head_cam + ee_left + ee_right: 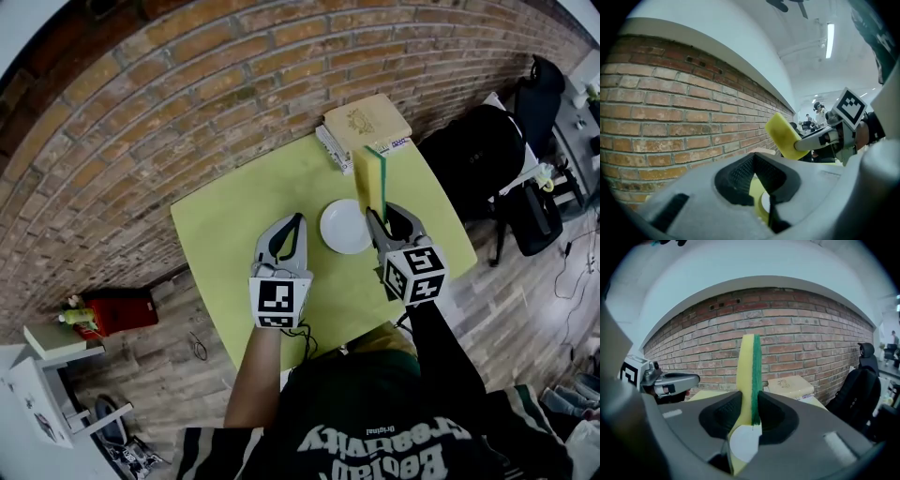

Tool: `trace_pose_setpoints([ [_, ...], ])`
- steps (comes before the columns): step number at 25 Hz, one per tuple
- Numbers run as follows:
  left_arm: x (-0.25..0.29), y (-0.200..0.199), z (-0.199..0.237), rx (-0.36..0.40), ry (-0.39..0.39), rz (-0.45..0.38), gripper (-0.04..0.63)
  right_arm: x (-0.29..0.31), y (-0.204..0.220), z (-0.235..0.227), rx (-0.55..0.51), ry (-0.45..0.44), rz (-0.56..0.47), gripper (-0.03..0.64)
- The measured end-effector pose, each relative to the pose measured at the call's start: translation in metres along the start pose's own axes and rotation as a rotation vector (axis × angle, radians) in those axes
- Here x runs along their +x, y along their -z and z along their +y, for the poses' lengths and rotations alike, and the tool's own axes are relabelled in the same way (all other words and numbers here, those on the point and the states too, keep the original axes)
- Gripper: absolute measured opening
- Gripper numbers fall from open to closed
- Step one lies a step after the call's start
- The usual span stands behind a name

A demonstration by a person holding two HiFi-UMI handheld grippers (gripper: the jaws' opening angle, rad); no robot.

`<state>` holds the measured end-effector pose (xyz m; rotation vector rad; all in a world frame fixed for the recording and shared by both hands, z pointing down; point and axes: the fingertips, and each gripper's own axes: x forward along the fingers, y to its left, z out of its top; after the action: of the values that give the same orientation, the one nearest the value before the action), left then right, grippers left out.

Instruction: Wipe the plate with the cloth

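White plate (344, 226) sits mid-table on the yellow-green table (234, 234), btwn the two grippers. It's just left of the right gripper (382, 212) and right of the left gripper (296, 219).

The wiper here is a sponge (369, 178), yellow w/ a green scrub face. It stands on edge, up and right of the plate, w/ its lower end by the plate's right rim. Can't tell if it touches the plate. In the right gripper view the plate (743, 444) shows white directly under the jaws, below the sponge (749, 371).

Right gripper (747, 416) is clamped on the sponge's lower part, one pad on the yellow side, one on the green. Most of the sponge sticks out past the tips toward the brick wall (187, 94).

Left gripper (753, 161) is closed, tips meeting, nothing btwn them. It hovers left of the plate, apart from it. Its view catches the sponge (780, 133) at mid-right and a sliver of plate rim (762, 206) below.

Room: bare tabletop left of and nearer than the plate. A stack of books (366, 122) lies at the far table edge, in the upper right of the frame, near the sponge's top end. A black chair (473, 150) stands just off the table's right side.
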<state>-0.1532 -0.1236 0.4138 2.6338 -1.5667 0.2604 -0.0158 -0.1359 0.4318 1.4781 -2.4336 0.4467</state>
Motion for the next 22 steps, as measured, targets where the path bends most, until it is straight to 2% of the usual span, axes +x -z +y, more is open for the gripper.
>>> trace_pose_setpoints([
  [3,0.004,0.007,0.0,-0.007,0.001,0.015,0.008,0.003,0.009,0.002,-0.014,-0.024,0.039,0.103],
  [8,0.012,0.021,-0.005,-0.018,0.001,0.046,0.008,0.014,0.032,0.002,-0.102,-0.038,0.152,0.109],
  [15,0.027,0.049,-0.007,-0.055,-0.011,0.11,0.008,0.036,0.064,0.008,-0.22,-0.136,0.297,0.103],
  [22,0.042,0.08,-0.013,-0.086,-0.019,0.191,0.008,0.052,0.092,0.004,-0.272,-0.202,0.418,0.1],
])
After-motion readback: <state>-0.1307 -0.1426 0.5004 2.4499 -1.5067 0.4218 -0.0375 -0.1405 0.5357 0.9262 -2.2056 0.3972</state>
